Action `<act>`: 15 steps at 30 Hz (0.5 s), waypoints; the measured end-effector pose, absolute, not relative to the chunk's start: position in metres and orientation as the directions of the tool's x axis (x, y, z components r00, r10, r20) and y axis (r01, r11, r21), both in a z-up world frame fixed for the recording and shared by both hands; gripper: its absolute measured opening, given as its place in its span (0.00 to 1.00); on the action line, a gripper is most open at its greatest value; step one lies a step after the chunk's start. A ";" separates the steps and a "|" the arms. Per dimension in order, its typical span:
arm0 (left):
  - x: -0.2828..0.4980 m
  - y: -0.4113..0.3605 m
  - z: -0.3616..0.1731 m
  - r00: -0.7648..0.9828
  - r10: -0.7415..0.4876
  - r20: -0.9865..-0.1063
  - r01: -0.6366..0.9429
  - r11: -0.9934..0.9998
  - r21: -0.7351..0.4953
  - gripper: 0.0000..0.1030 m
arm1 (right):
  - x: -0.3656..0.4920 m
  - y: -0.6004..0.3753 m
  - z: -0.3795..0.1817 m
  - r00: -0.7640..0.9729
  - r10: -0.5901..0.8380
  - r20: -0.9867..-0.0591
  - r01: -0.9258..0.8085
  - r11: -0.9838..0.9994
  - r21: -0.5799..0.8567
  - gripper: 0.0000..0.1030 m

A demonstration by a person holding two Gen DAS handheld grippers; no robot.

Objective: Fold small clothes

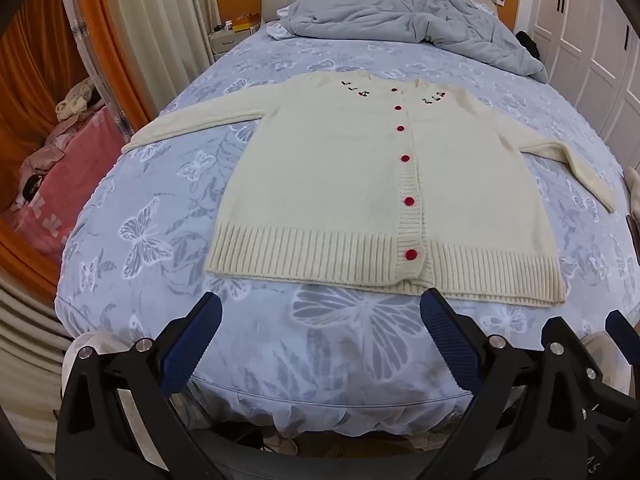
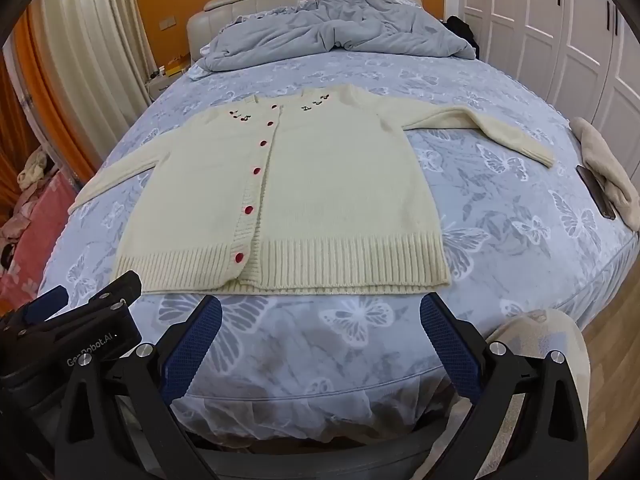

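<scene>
A cream knit cardigan (image 1: 340,168) with red buttons and cherry embroidery lies flat and buttoned on the bed, front up, both sleeves spread outward. It also shows in the right wrist view (image 2: 320,184). My left gripper (image 1: 320,312) is open and empty, hovering just before the cardigan's ribbed hem. My right gripper (image 2: 320,312) is open and empty, also just short of the hem. The right gripper's body shows at the lower right of the left wrist view (image 1: 592,344), and the left gripper's body shows at the lower left of the right wrist view (image 2: 80,320).
The bed (image 1: 160,208) has a blue butterfly-print sheet. A rumpled grey duvet (image 1: 400,12) lies at the head. A beige cloth (image 2: 604,168) and a dark phone (image 2: 596,192) lie at the bed's right edge. A pink blanket pile (image 1: 52,184) sits left. White wardrobes (image 2: 560,20) stand right.
</scene>
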State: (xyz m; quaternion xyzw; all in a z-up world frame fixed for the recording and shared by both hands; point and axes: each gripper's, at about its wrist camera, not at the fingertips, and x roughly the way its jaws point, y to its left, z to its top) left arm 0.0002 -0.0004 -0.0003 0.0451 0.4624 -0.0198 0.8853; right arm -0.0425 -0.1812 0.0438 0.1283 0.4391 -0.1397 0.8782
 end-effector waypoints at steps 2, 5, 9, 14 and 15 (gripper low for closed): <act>0.000 -0.001 0.000 0.576 0.007 -0.818 0.077 0.995 0.063 0.94 | -0.042 -0.181 0.044 0.576 -0.130 -0.807 0.358 0.928 0.106 0.95; 0.000 -0.002 0.000 0.576 0.010 -0.817 0.078 0.995 0.067 0.94 | -0.042 -0.181 0.044 0.577 -0.128 -0.807 0.357 0.928 0.108 0.95; 0.001 -0.005 -0.001 0.573 0.013 -0.820 0.079 0.994 0.070 0.93 | -0.043 -0.182 0.044 0.577 -0.129 -0.806 0.357 0.928 0.108 0.95; 0.001 -0.003 0.001 0.580 0.007 -0.815 0.075 0.995 0.063 0.93 | -0.043 -0.182 0.044 0.577 -0.130 -0.806 0.358 0.927 0.107 0.95; 0.001 -0.004 0.002 0.580 0.008 -0.814 0.075 0.995 0.064 0.93 | -0.043 -0.182 0.044 0.577 -0.129 -0.806 0.358 0.928 0.107 0.95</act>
